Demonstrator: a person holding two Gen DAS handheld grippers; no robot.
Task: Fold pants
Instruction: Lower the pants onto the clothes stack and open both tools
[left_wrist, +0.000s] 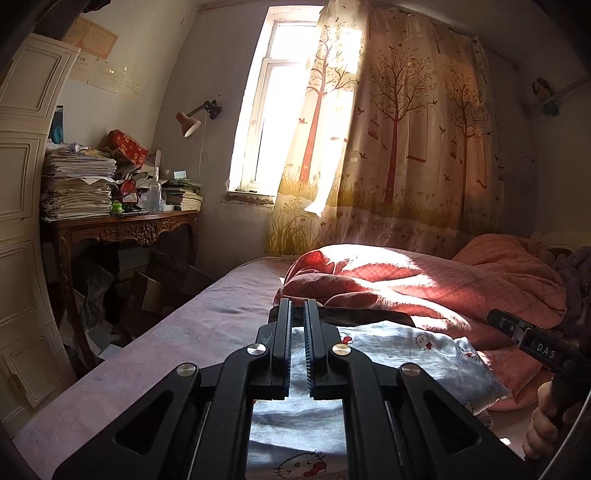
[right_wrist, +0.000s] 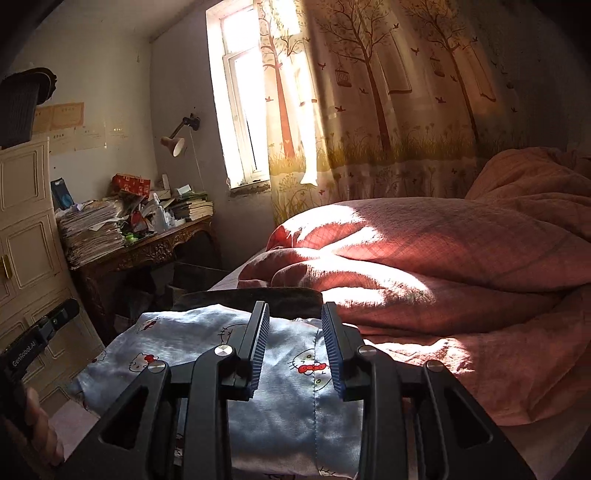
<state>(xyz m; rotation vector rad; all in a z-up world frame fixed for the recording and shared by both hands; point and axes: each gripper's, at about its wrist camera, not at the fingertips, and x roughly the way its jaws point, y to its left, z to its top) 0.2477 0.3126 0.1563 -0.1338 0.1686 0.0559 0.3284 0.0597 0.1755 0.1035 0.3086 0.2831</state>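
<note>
Light blue satin pants with a cartoon cat print lie bunched in a folded bundle on the pink bed sheet; they also show in the right wrist view. A dark garment lies just beyond them. My left gripper hovers over the bundle's left part, its jaws a narrow gap apart with nothing between them. My right gripper is open above the bundle's right part, holding nothing. The right gripper also shows at the right edge of the left wrist view.
A rumpled pink quilt is heaped on the bed behind the pants. A carved wooden desk piled with papers stands left, with boxes beneath. A white wardrobe is at far left. A tree-print curtain hangs by the window.
</note>
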